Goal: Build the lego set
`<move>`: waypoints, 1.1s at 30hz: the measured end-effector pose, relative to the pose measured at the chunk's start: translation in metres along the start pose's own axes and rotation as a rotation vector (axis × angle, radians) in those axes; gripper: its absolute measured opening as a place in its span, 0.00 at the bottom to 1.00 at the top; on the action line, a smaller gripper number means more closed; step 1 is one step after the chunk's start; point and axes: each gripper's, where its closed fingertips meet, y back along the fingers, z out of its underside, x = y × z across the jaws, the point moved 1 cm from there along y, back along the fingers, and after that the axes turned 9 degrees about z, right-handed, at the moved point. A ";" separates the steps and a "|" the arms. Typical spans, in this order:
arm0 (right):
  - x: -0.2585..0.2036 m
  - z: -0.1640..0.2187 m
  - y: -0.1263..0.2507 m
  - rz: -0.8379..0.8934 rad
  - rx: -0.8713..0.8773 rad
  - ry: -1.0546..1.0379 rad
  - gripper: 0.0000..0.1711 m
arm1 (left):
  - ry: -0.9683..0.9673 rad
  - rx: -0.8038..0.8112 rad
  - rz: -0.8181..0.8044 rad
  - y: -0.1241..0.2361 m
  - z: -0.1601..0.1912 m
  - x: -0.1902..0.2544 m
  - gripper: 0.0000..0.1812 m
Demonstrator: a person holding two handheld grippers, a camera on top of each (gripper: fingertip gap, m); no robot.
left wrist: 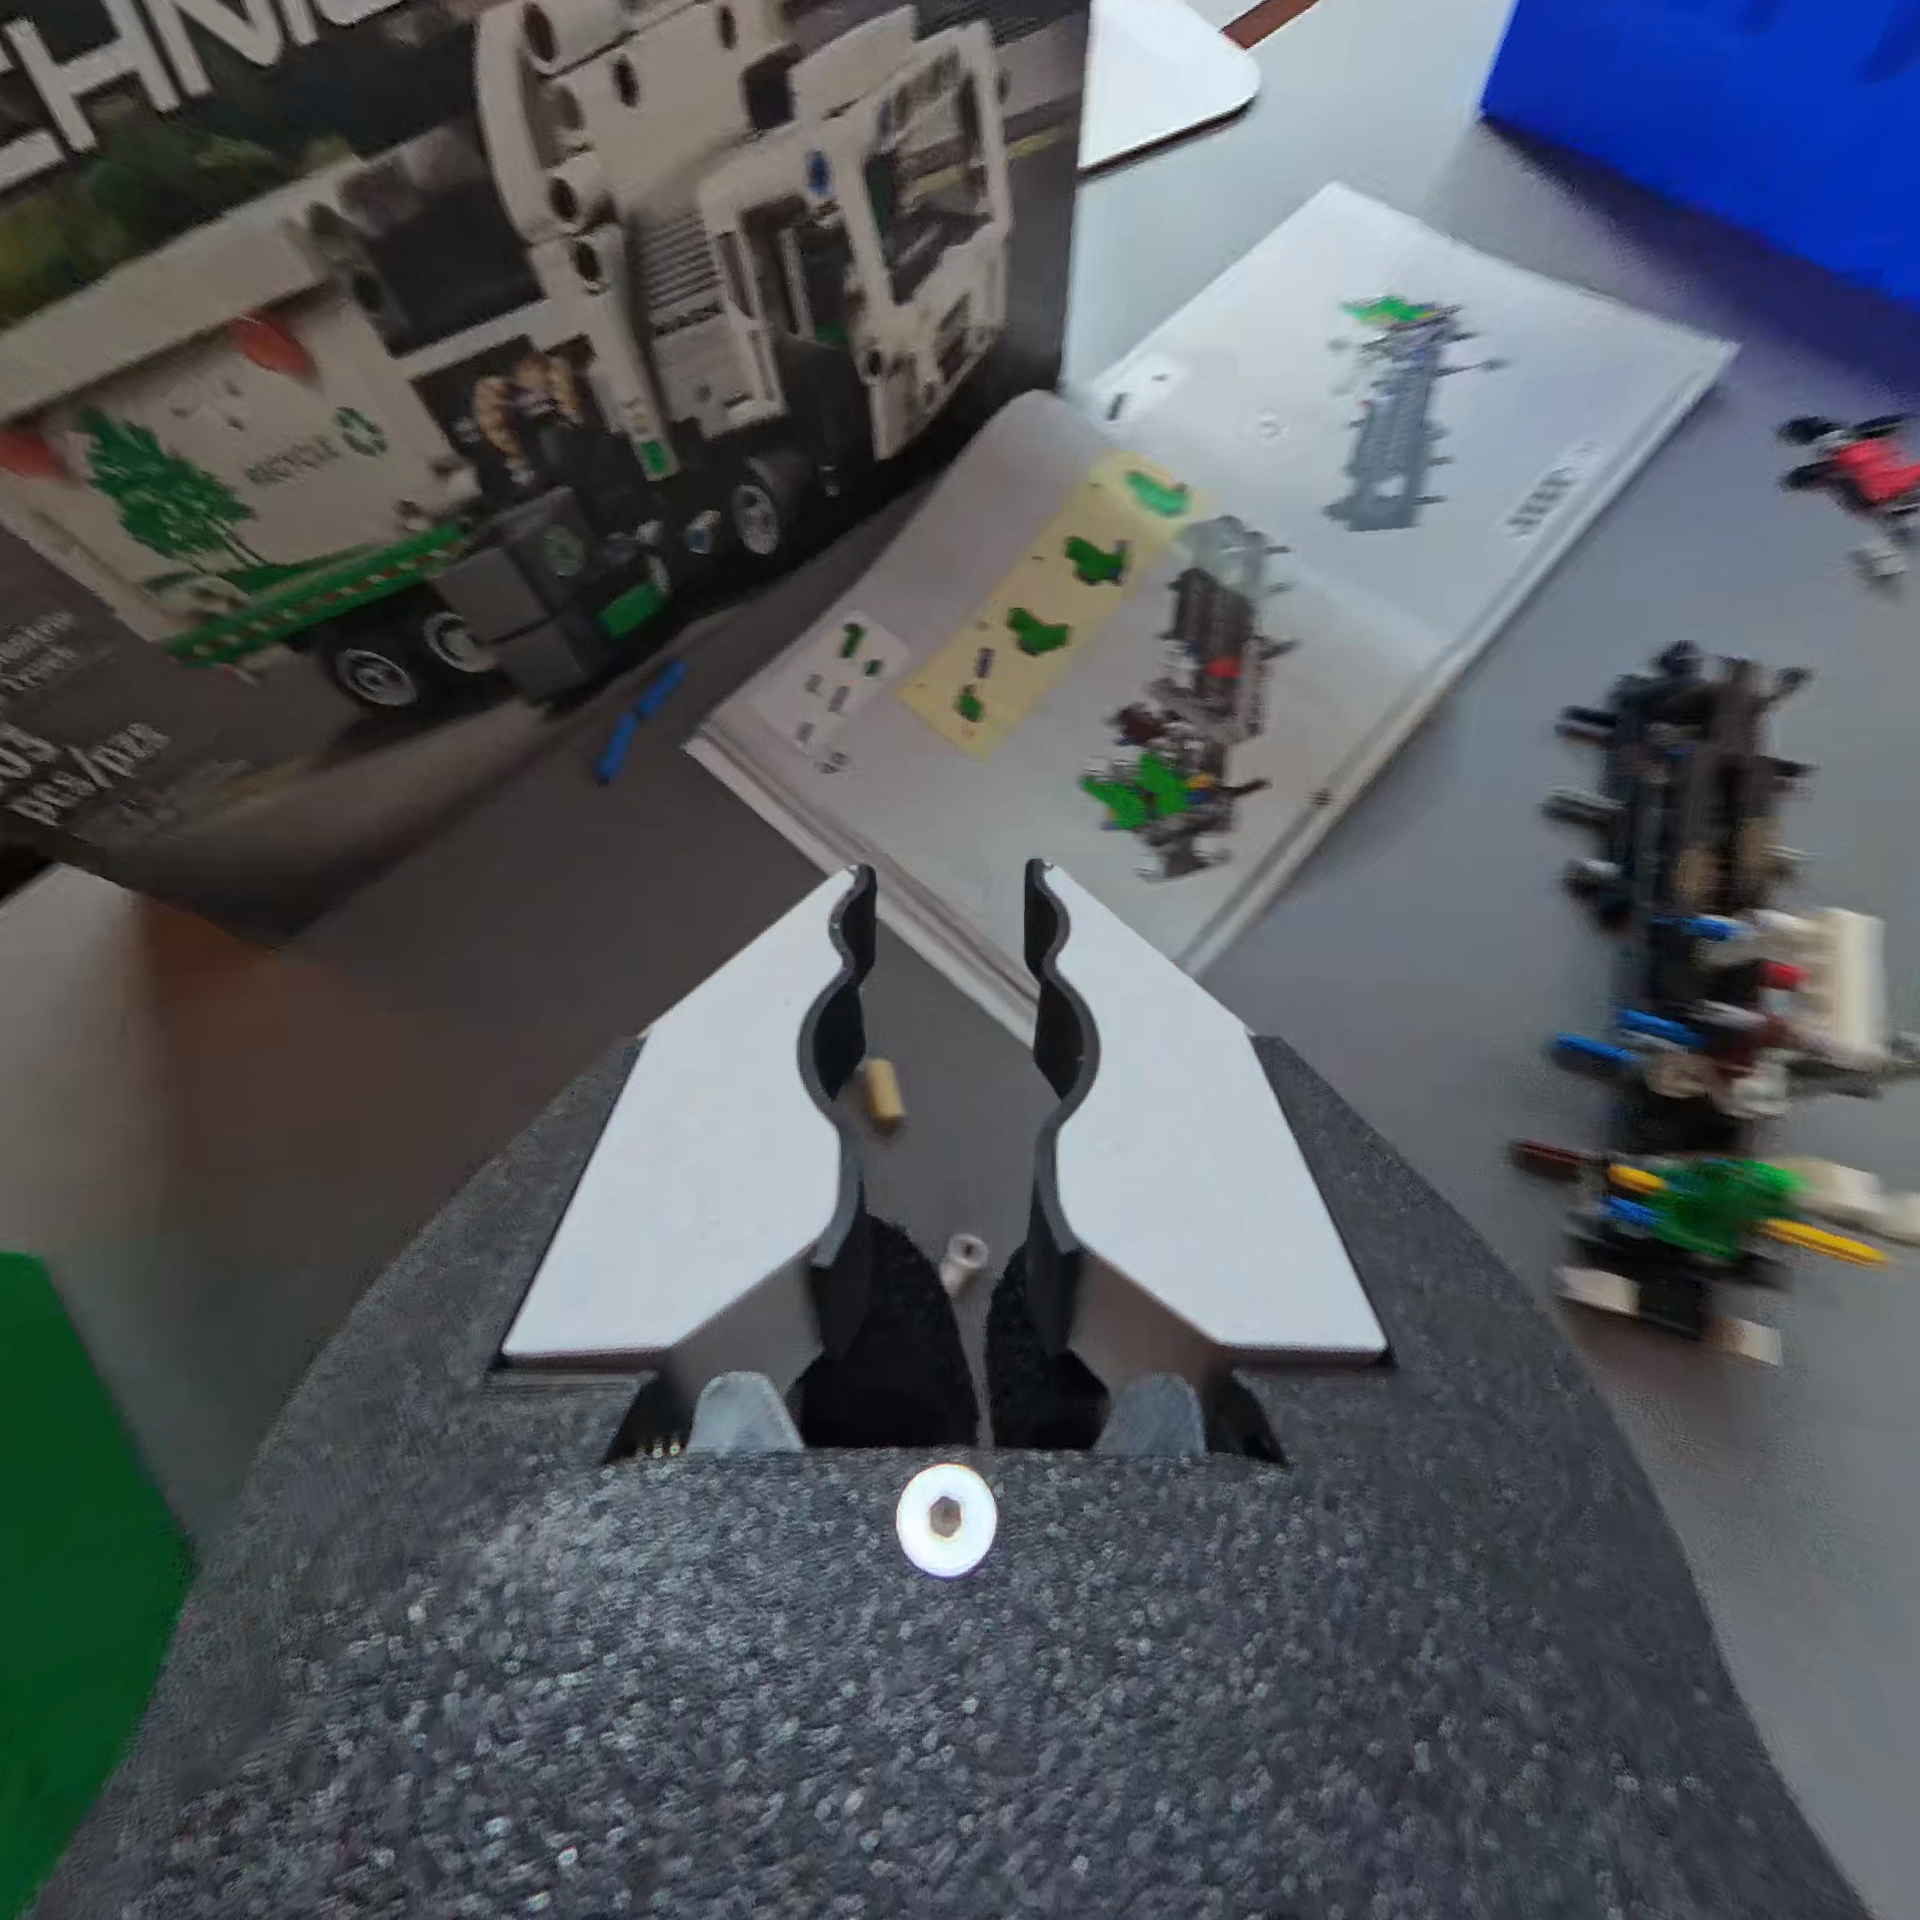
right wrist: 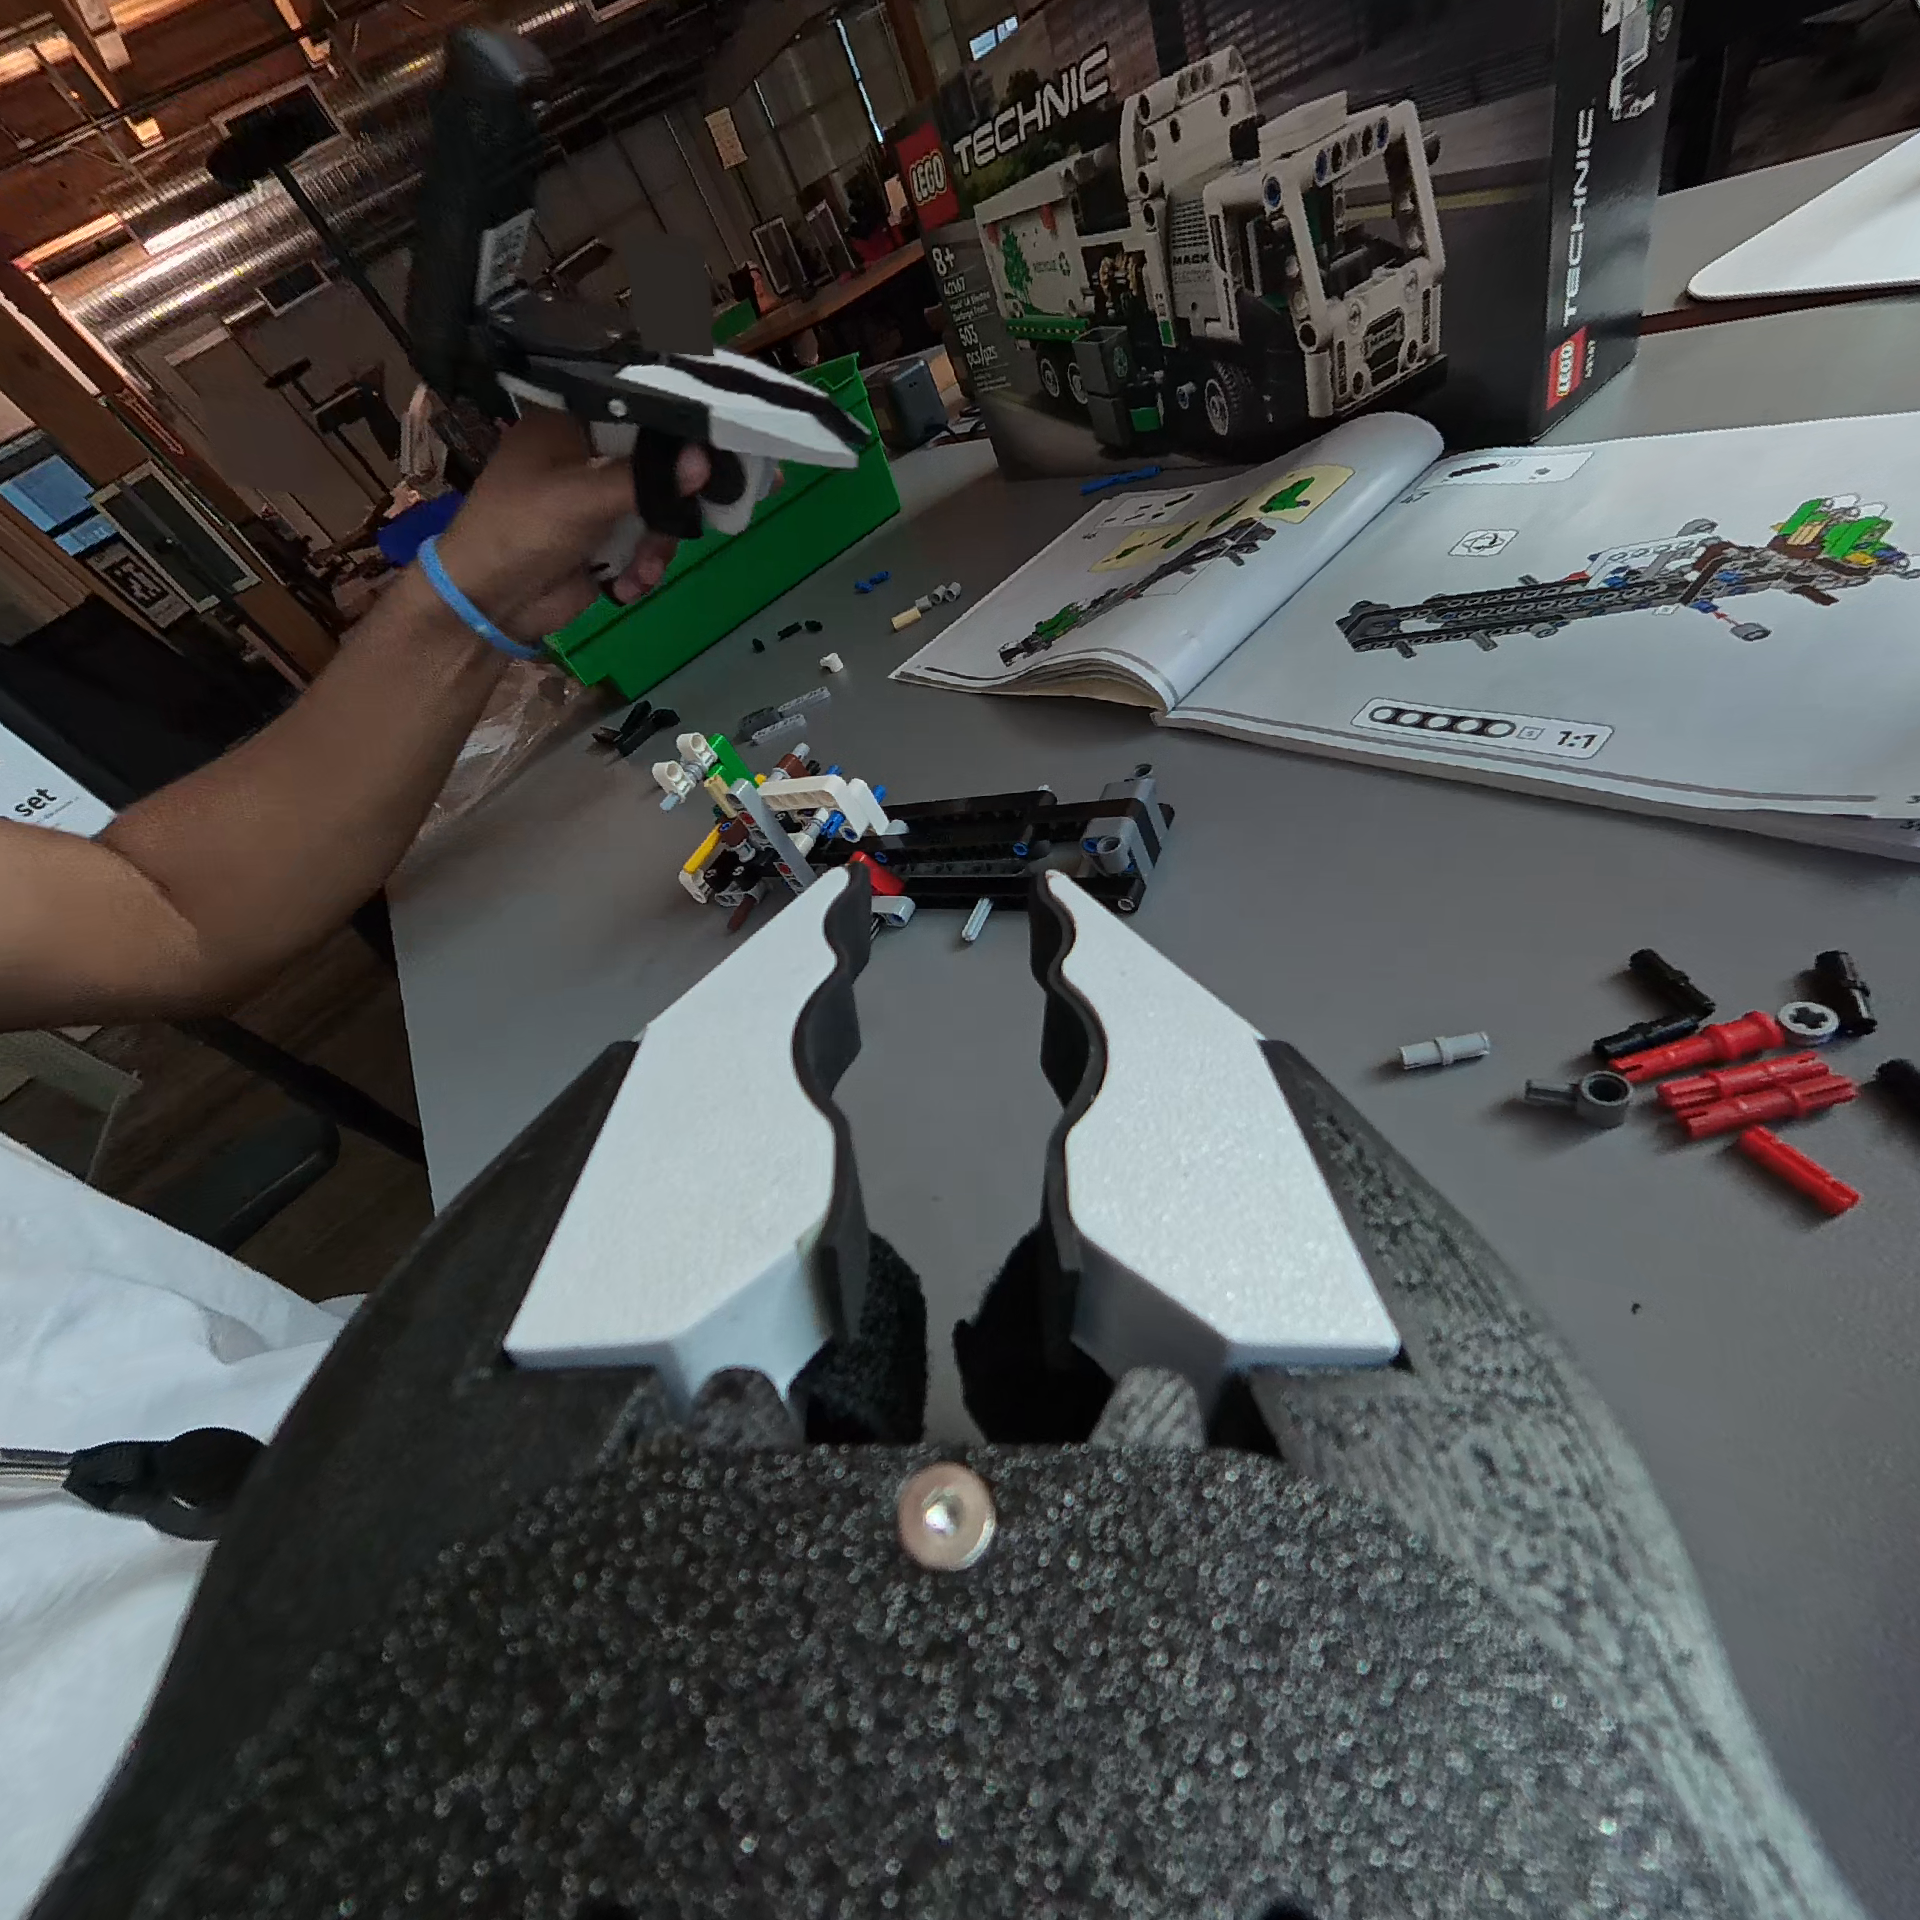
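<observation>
Both grippers empty, fingers apart. Right gripper (right wrist: 948,883): half-built truck frame (right wrist: 935,831) just beyond fingertips. Left gripper (left wrist: 948,878): tan peg (left wrist: 881,1103) beneath left finger. Risk: small peg rolls aside if nudged.

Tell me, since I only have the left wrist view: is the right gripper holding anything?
Observer: No. The right gripper is open and empty, pointing at the chassis.
Operator: Any loose pins near it?
Observer: Yes, a grey pin lies to its right, beside the red pins.
Operator: How high is my left gripper?
Observer: The left gripper is well above the table, in front of the green bin.
</observation>
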 end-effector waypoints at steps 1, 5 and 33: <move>0.000 0.000 0.000 0.001 0.000 0.002 0.17 | -0.043 -0.047 -0.043 -0.012 0.001 -0.025 0.15; 0.000 0.000 0.001 0.000 0.004 0.001 0.17 | -0.222 -0.208 -0.173 -0.056 0.007 -0.092 0.14; 0.001 -0.001 0.001 -0.018 0.006 -0.030 0.17 | -0.148 0.031 0.282 0.023 0.011 0.201 0.01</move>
